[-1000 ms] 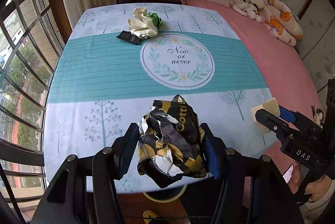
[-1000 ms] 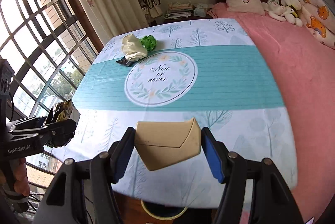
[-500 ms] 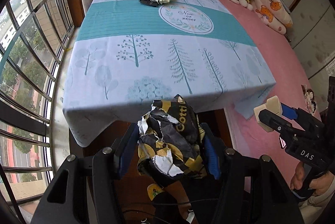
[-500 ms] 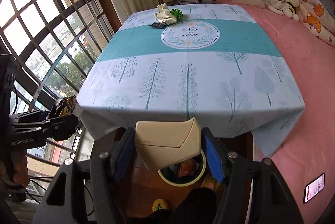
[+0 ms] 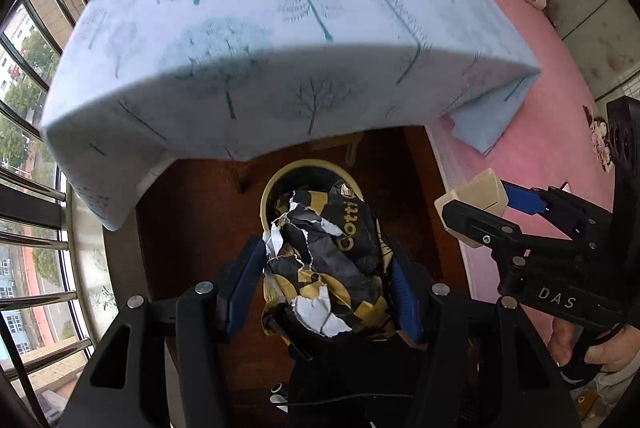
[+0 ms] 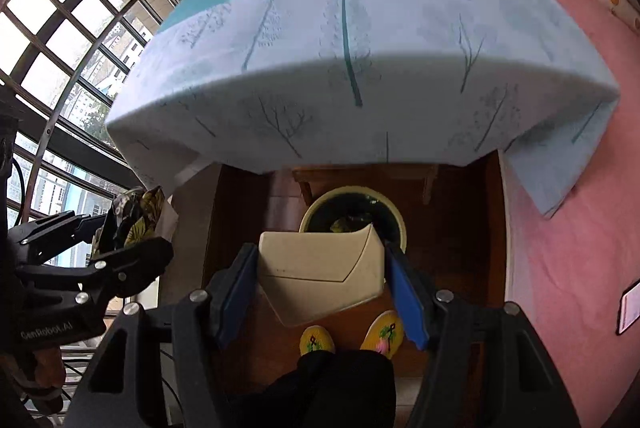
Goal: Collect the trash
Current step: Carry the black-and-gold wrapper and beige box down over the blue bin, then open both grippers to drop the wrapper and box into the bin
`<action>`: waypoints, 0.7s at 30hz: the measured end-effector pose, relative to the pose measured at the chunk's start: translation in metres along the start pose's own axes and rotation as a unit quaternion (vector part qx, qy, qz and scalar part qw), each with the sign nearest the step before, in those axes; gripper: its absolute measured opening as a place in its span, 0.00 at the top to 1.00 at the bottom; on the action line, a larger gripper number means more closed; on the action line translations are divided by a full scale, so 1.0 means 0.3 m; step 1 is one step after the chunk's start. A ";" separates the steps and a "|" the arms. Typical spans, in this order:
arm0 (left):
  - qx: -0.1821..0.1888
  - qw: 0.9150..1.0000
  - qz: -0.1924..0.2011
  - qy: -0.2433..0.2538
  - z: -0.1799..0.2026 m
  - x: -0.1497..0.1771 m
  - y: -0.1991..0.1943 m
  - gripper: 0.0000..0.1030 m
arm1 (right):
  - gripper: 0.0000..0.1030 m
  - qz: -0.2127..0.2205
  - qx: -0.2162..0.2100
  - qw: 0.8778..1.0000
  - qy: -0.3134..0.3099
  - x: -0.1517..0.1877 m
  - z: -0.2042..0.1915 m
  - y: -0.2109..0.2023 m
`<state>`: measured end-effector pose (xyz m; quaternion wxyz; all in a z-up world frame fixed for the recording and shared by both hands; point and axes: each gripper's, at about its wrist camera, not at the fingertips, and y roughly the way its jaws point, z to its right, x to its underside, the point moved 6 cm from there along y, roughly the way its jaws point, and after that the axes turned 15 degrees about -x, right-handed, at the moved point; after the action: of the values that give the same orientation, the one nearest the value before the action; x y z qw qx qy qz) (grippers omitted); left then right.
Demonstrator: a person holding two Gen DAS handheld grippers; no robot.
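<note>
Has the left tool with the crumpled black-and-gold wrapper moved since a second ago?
Yes. The left tool, gripping the wrapper, has come back off the table and down toward the bin.

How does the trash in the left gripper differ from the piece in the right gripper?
The wrapper in the left gripper is crumpled and torn; the box in the right gripper is smooth and keeps its shape. The wrapper is black and gold with lettering; the box is plain cream. Both are clamped above the bin.
</note>
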<state>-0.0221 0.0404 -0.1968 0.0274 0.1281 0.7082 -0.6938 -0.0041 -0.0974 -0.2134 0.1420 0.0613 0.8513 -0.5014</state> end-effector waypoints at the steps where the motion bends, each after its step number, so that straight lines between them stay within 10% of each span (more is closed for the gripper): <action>1: -0.002 1.000 -0.011 -0.001 0.017 0.011 0.055 0.44 | 0.38 -0.009 -0.001 1.000 0.009 0.023 0.028 0.049; 21: 0.008 0.996 -0.087 -0.006 0.162 0.055 0.985 0.39 | 0.38 -0.056 -0.016 0.990 0.129 0.195 0.551 0.795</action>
<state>0.0200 -0.0042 -0.4904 -0.0297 0.0618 0.7111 -0.6998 0.0288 -0.1269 -0.5062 0.0032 0.0752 0.8725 -0.4829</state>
